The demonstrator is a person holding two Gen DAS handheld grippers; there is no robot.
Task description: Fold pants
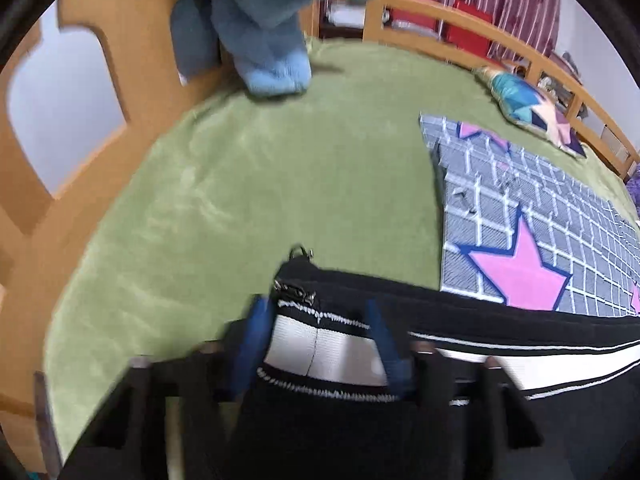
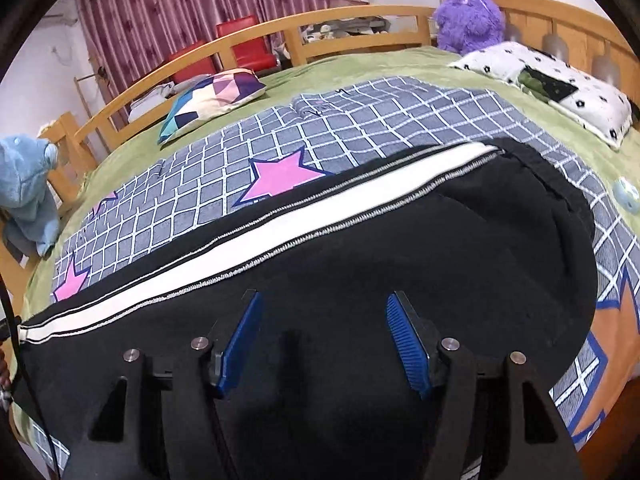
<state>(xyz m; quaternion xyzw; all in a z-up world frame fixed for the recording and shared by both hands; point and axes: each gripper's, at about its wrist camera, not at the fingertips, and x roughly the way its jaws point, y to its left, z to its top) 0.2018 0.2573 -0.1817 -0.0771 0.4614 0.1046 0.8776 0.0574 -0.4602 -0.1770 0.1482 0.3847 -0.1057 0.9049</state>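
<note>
Black pants [image 2: 400, 248] with a white side stripe [image 2: 280, 216] lie stretched across the bed. In the left wrist view the pants' leg end [image 1: 320, 344], with a zipper at the hem, sits between the blue pads of my left gripper [image 1: 316, 320], whose jaws are spread around the cuff. My right gripper [image 2: 324, 308] is open just above the black fabric near the waist end, and its pads [image 2: 408, 344] hold nothing.
A grey checked blanket with pink stars [image 2: 192, 184] lies under the pants on the green bedcover [image 1: 240, 184]. A blue plush [image 1: 264, 28], a purple plush [image 2: 468, 20], a colourful cushion [image 2: 212, 100] and a white pillow [image 2: 552, 84] sit near the wooden bed rails [image 2: 224, 44].
</note>
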